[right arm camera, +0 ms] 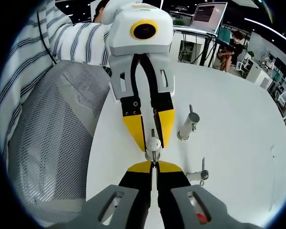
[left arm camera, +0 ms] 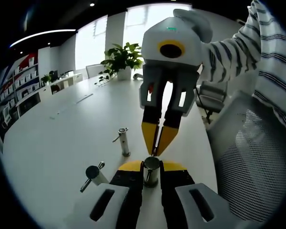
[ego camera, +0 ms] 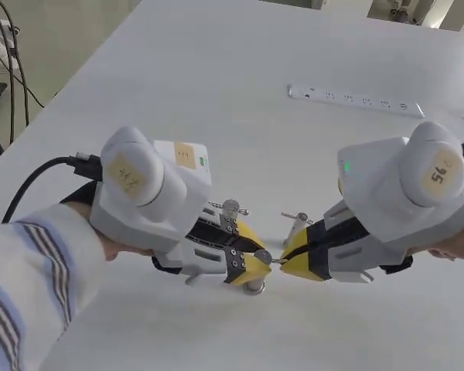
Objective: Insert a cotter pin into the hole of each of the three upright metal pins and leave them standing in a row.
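The left gripper point(ego camera: 251, 260) has its jaws clamped on the last pin point(left arm camera: 151, 172), bottom center, upright on the tabletop point(ego camera: 216, 93). The right gripper point(ego camera: 298, 259) pinches a cotter pin point(ego camera: 281, 261) right at its head, looks not through yet. Two more pins point(ego camera: 230, 210) just behind seem done. Power strip point(ego camera: 356, 100) upper right, nowhere near the action.

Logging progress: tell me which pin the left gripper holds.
The front pin, clamped in the left gripper; the other two stand free beyond it, cotter pins already in.
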The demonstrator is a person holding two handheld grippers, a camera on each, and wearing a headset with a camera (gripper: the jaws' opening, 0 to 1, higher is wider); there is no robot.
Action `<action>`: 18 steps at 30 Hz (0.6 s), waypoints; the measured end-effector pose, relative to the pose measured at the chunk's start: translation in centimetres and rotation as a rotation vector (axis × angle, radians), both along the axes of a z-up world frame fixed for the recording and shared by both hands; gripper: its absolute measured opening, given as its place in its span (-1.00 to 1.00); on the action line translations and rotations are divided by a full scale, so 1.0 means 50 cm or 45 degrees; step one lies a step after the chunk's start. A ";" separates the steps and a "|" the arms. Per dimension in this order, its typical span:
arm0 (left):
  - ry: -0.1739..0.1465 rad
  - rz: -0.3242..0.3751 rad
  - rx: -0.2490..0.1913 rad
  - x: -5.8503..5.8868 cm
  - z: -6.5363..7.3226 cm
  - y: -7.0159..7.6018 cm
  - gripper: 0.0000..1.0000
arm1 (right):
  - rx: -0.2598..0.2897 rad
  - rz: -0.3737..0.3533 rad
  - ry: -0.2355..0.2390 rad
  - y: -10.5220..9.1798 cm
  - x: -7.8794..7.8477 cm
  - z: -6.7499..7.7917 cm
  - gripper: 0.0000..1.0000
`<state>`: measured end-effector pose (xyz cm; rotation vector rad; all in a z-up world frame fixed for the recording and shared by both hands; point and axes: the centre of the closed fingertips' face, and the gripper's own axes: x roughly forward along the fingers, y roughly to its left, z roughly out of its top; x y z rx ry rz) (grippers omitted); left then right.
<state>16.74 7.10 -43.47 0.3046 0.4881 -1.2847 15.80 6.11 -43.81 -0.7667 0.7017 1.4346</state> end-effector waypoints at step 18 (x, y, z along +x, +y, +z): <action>-0.003 -0.008 -0.002 -0.001 0.002 0.002 -0.81 | -0.022 0.068 -0.019 0.016 0.003 -0.012 -1.00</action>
